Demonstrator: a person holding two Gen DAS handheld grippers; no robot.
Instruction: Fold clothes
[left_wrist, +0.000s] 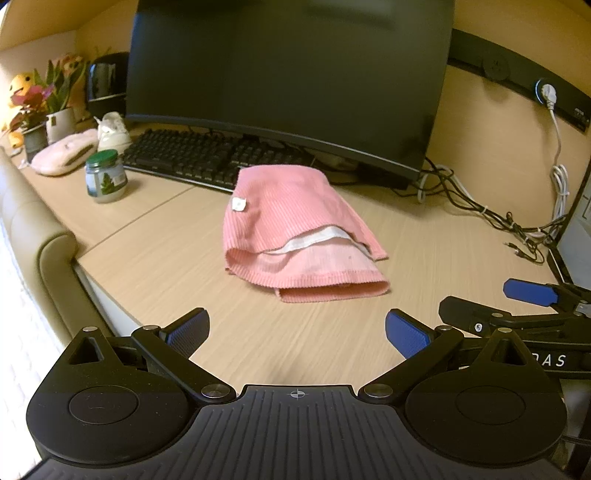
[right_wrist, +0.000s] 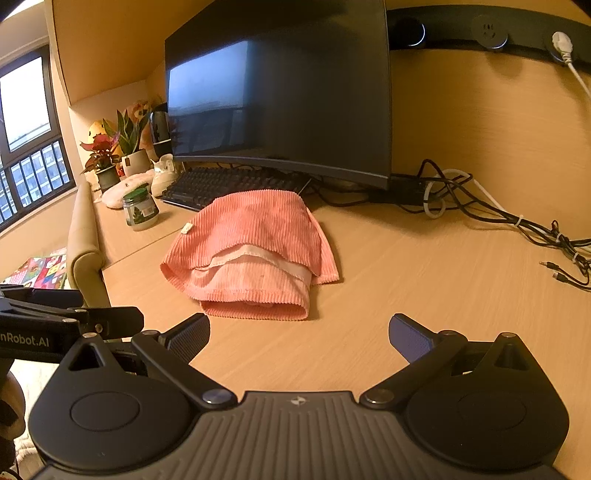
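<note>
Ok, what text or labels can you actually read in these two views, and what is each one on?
"nRobot.AI": on the left gripper body, cut off at the frame edge, right wrist view.
"AS": on the right gripper body, partly hidden, left wrist view.
Jar label: tree picture, print too small to read.
White tag on the pink garment: unreadable.
</note>
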